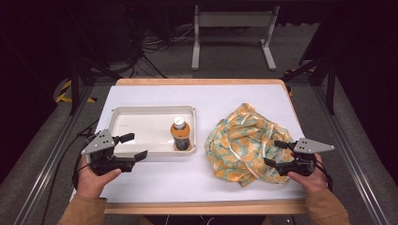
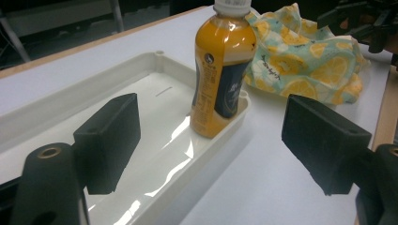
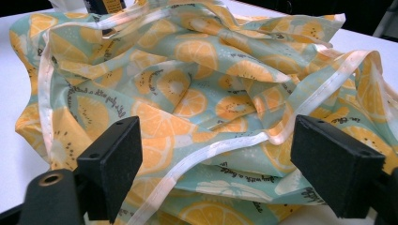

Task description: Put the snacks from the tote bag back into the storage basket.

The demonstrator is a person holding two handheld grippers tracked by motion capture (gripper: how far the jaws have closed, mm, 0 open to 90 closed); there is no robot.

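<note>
A bottle of orange drink (image 1: 180, 134) with a white cap stands upright in the right end of a white tray (image 1: 141, 115). My left gripper (image 1: 133, 146) hovers open at the tray's near left rim, nothing between its jaws; ahead of it stand the bottle (image 2: 223, 65) and the tray (image 2: 155, 93). A crumpled cloth bag (image 1: 244, 140) printed with orange slices lies on the right half of the table. My right gripper (image 1: 275, 153) is open at the bag's right edge, its jaws level and pointing at the fabric (image 3: 197, 93), gripping nothing.
The white tabletop (image 1: 155, 93) has a wooden edge. A white metal stand (image 1: 232, 28) and cables sit on the floor beyond the table. Dark frame legs stand at both sides.
</note>
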